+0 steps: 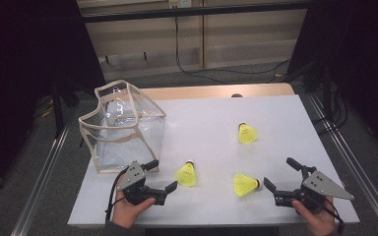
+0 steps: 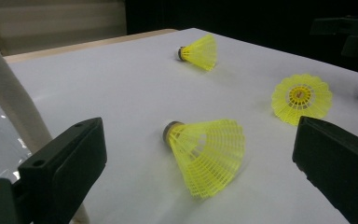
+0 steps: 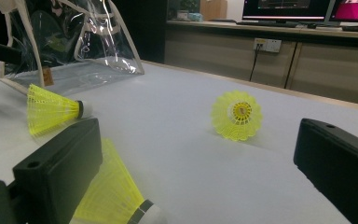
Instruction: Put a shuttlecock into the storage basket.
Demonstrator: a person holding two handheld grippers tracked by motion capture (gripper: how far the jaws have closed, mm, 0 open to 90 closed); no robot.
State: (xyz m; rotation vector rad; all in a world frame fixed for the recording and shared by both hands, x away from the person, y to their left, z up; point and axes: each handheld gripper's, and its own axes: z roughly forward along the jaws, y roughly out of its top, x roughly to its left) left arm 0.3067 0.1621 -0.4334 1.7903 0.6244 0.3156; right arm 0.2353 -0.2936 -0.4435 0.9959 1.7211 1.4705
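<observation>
From the high view, the left gripper sits low at the near-left of the white table, held in a hand that comes up from the bottom edge; its jaws stand wide apart and hold nothing, pointing right toward the nearest yellow plastic shuttlecock, which lies just beside the jaw tips. The right gripper is held by the other hand at the near-right, its jaws also spread and empty, aimed left at a second yellow shuttlecock lying on its side close by. A third yellow shuttlecock rests farther back, well apart from both. A clear plastic bag with beige trim stands open at the left, just behind the left gripper.

In the left gripper view, the two black jaws frame the nearest shuttlecock, lying between them but untouched, cork end away from the camera. The second shuttlecock faces the camera with its open skirt, and the third lies beyond.

In the right gripper view, the spread jaws flank the second shuttlecock, low by the left-hand jaw. The bag stands behind.
</observation>
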